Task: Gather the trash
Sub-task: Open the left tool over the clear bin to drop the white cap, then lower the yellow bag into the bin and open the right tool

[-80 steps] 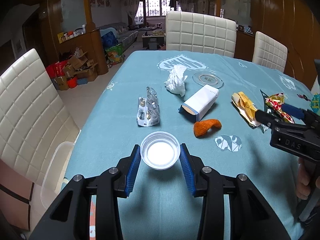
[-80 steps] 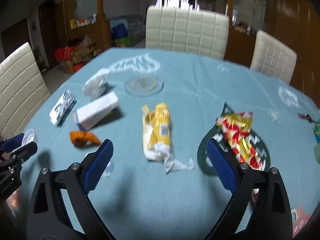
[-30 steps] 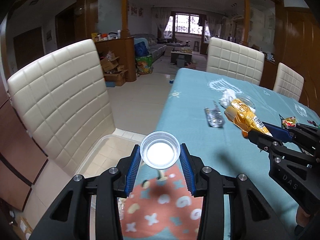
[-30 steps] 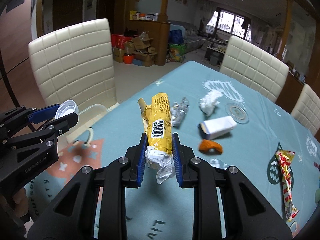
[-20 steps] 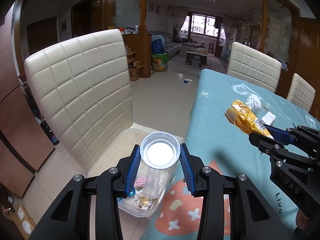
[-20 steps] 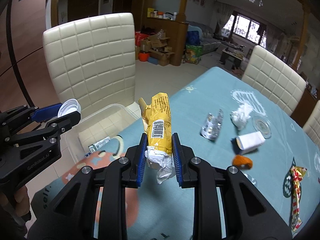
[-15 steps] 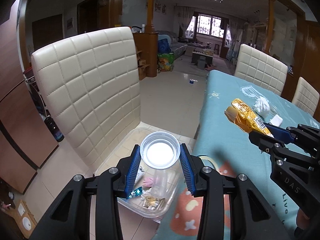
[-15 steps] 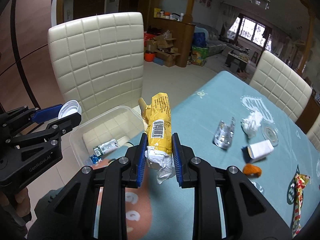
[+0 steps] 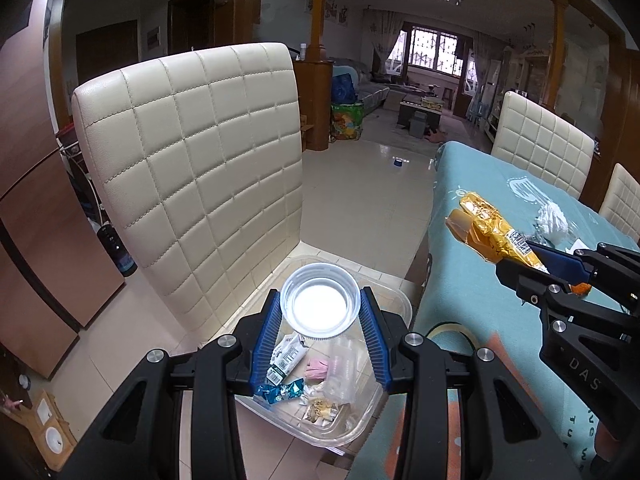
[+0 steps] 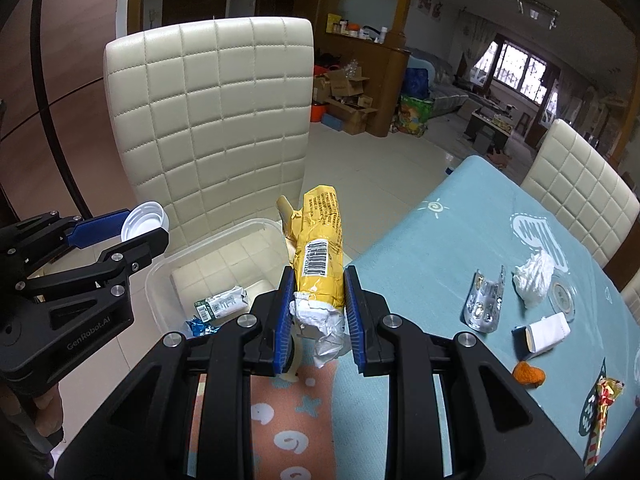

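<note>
My left gripper [image 9: 320,312] is shut on a white plastic lid [image 9: 319,305] and holds it above a clear plastic bin [image 9: 394,300] that stands on a chair seat and holds several wrappers. The lid also shows in the right wrist view [image 10: 145,220]. My right gripper [image 10: 318,300] is shut on a yellow snack wrapper [image 10: 320,248], held over the table edge just right of the bin [image 10: 160,276]. The wrapper also shows in the left wrist view [image 9: 488,236].
A cream quilted chair [image 9: 192,168] backs the bin. The teal table [image 10: 440,256] holds a crumpled tissue [image 10: 534,276], a clear blister pack [image 10: 486,300], a white box [image 10: 546,334], an orange scrap [image 10: 529,374] and a red-gold wrapper [image 10: 602,408].
Both grippers have moved left off the table toward the chair. The lid is now directly over the bin, and the yellow wrapper is at the table edge beside it.
</note>
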Action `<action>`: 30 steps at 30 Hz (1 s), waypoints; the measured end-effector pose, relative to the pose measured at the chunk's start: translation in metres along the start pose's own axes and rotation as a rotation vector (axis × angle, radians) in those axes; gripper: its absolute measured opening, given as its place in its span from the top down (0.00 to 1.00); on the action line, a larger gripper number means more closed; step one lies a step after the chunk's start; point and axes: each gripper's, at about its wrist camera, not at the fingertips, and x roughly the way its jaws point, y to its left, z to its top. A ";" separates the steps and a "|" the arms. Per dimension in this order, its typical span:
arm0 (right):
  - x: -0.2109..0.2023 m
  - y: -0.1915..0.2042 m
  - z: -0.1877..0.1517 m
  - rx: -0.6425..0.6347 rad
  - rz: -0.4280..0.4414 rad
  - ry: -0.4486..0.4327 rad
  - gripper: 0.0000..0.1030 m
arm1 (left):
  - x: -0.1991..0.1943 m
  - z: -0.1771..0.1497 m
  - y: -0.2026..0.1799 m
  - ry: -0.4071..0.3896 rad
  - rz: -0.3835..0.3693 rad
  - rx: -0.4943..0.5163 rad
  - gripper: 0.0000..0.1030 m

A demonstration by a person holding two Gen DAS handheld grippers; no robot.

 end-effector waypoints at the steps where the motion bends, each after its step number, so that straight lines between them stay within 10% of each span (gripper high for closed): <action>1: 0.002 0.001 0.001 -0.003 0.000 0.002 0.75 | 0.001 0.000 0.001 0.000 0.002 0.001 0.62; 25: 0.028 -0.008 -0.002 0.014 0.034 0.030 0.74 | 0.032 0.001 0.002 0.060 0.052 0.013 0.62; 30: 0.030 -0.010 -0.004 0.019 0.039 0.036 0.74 | 0.036 0.000 0.007 0.081 0.055 -0.020 0.41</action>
